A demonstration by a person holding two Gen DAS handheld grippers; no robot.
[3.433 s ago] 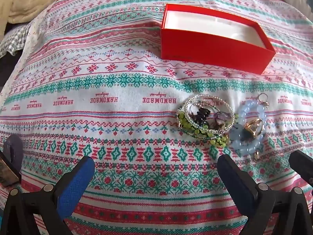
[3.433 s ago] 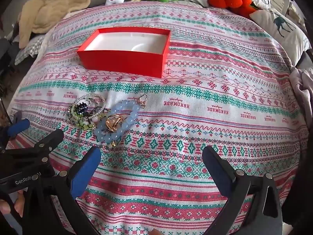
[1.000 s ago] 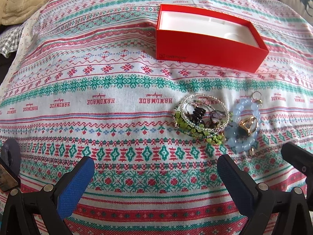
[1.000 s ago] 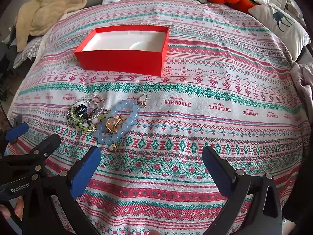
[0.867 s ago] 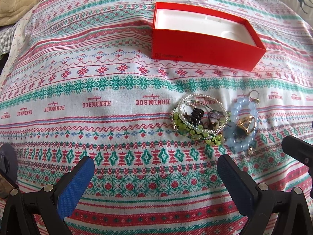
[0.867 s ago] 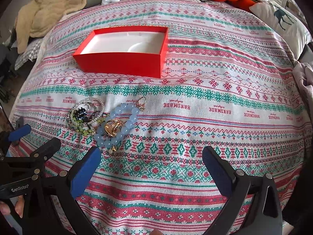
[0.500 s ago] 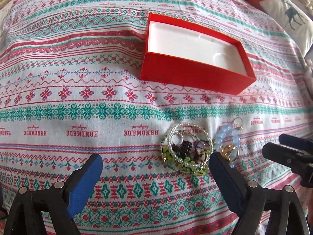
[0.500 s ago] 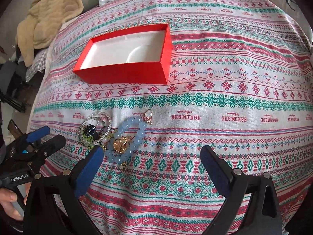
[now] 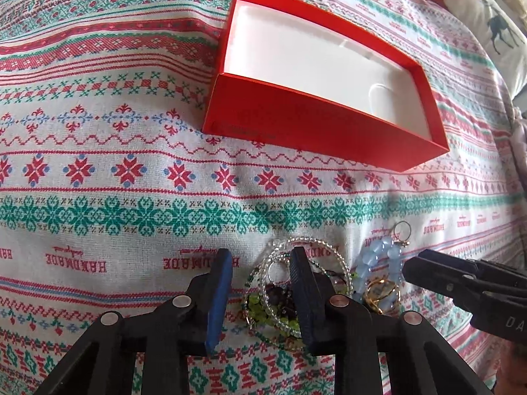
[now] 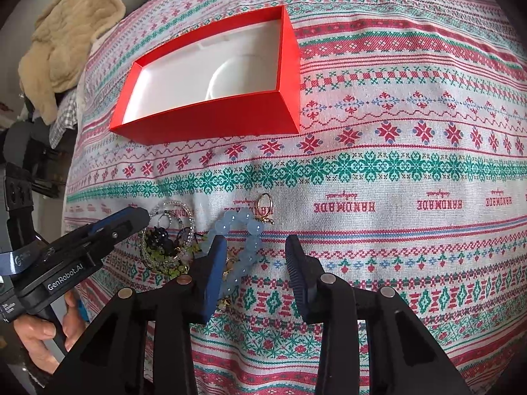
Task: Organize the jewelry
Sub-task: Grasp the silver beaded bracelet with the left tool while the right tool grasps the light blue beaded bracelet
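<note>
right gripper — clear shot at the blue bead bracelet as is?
Probably yes. The right gripper hangs just over the blue bead bracelet, jaws closing, nothing yet pinched. The left gripper works the neighbouring bracelet pile, close but not across the way.

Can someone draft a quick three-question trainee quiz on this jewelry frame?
1. True or false: the red box already holds jewelry.
2. Multiple choice: the pale blue bead bracelet lies (A) inside the box, (B) on the patterned bedspread to the right of the tangled bracelet pile, (C) on the beige blanket.
3. Short answer: which tool is over the blue bracelet?

Key
1. False; its white inside is bare.
2. B
3. The right tool; its jaws are closing, with nothing gripped yet. The left tool is over the pile.
</note>
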